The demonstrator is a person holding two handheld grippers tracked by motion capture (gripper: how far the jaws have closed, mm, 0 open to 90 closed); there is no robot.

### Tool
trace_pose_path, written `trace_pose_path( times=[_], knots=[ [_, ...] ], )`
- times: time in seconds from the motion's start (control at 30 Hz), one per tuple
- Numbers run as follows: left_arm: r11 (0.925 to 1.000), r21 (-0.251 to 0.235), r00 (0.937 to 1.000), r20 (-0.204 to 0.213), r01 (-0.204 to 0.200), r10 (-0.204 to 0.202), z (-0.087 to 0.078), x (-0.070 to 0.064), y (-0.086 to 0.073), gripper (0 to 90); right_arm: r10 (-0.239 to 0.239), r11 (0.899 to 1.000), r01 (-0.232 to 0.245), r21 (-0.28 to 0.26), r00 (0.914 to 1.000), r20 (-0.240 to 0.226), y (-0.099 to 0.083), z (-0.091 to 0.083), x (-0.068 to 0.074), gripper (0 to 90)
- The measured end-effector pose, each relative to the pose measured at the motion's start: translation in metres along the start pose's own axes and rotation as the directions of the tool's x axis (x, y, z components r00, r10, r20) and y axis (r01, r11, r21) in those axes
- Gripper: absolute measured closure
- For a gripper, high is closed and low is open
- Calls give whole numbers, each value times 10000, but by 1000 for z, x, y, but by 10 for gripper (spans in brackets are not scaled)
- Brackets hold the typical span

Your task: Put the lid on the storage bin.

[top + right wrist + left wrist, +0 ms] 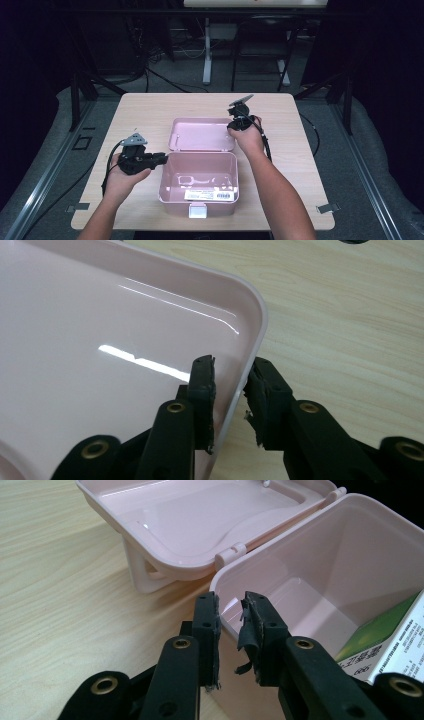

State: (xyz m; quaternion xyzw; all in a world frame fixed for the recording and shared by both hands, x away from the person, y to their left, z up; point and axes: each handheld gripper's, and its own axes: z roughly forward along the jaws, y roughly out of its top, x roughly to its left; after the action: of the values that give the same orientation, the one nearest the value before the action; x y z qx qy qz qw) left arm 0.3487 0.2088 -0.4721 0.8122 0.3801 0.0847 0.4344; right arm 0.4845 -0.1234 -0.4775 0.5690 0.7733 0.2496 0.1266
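Pink box (199, 186) open at table (145, 107) centre, one lid (202, 134) laid back behind it, left gripper (231, 611) straddling the box's corner rim, jaws slightly apart, right gripper (232, 375) astride the lid's edge, seemingly not clamped, one labelled carton (395, 642) inside.

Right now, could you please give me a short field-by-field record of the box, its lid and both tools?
box: pink plastic box on the wooden table, open
lid: pink lid laid back flat behind the box, on its hinge
contents: a white and green labelled carton inside the box
left tool: left tool at the box's left rim, jaws either side of the wall, slightly apart
right tool: right tool at the lid's right edge, jaws straddling the rim; contact unclear
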Motion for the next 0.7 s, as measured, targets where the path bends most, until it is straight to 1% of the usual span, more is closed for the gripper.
trace_pose_path(
  times=[0.1, 0.23, 0.3, 0.57, 0.7],
  knots=[
    [10000, 6, 10000, -8, 26, -26, 0, 0, 0, 761, -40, 10000, 41, -84, 9999, 111, 0, -1, 0, 763],
    [10000, 3, 10000, -12, 30, -30, 0, 0, 0, 761, -4, 9999, 6, -107, 9999, 160, 0, -2, 0, 768],
    [10000, 5, 10000, -8, 30, -30, 0, 0, 0, 761, -94, 9999, 96, -90, 9997, 232, 0, -2, 1, 769],
    [10000, 7, 10000, -12, 19, -19, 0, 0, 0, 761, 66, 10000, -63, -73, 9992, 383, 1, -3, 2, 782],
    [10000, 11, 10000, -13, 19, -19, 0, 0, 0, 761, 69, 9999, -65, -101, 9989, 462, 1, -3, 4, 784]
  ],
)
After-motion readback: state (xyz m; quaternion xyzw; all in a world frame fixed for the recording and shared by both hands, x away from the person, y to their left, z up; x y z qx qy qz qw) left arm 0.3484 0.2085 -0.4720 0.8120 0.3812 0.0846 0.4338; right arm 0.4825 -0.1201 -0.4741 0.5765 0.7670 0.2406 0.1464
